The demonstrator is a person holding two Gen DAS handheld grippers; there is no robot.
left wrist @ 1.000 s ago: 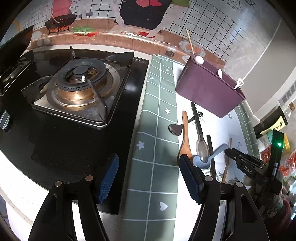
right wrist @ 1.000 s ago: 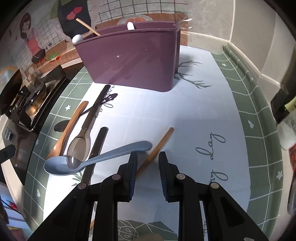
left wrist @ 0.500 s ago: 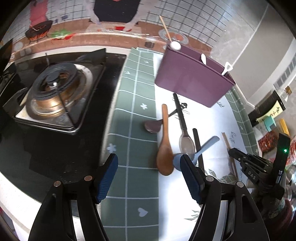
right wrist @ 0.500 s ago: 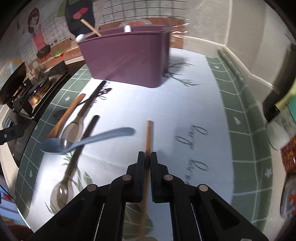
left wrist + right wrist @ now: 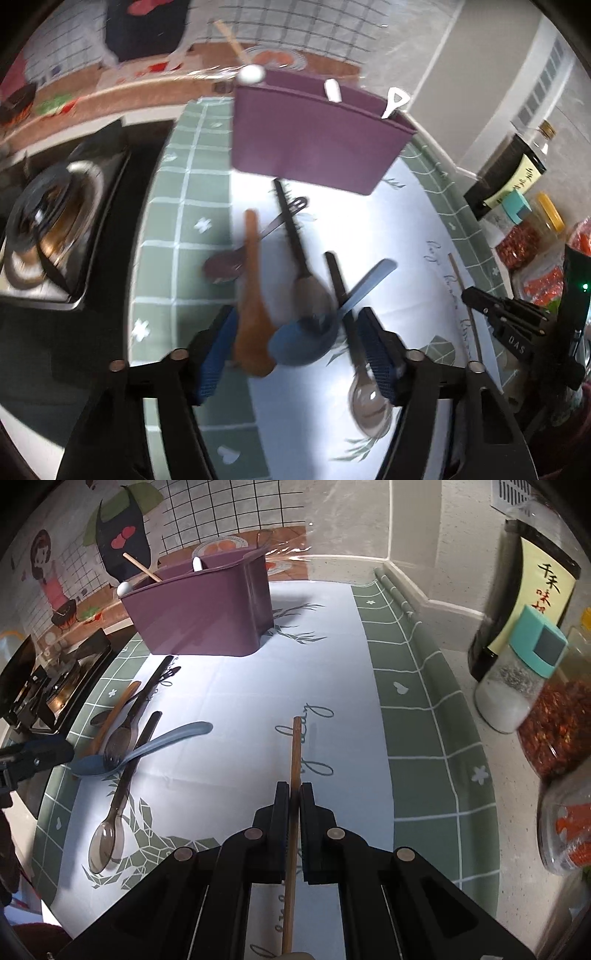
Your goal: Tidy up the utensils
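Observation:
My right gripper (image 5: 294, 794) is shut on a wooden chopstick (image 5: 296, 746) that points away over the white mat; the gripper also shows in the left wrist view (image 5: 476, 295). My left gripper (image 5: 299, 332) is open, its blue pads either side of a wooden spoon (image 5: 253, 295) and a blue spoon (image 5: 314, 332). Black-handled spoons (image 5: 295, 243) and a clear spoon (image 5: 369, 398) lie in the same pile. A purple utensil holder (image 5: 310, 136) stands beyond, with a few utensils in it; it also shows in the right wrist view (image 5: 199, 613).
A gas stove (image 5: 48, 221) sits left of the green-bordered mat (image 5: 417, 709). A dark sauce bottle (image 5: 524, 602), a salt shaker (image 5: 517, 675) and spice jars (image 5: 554, 731) stand along the right. The wall rises behind the holder.
My left gripper moved right from the stove side to straddle the spoon pile. My right gripper closed on the chopstick and turned it to point straight ahead.

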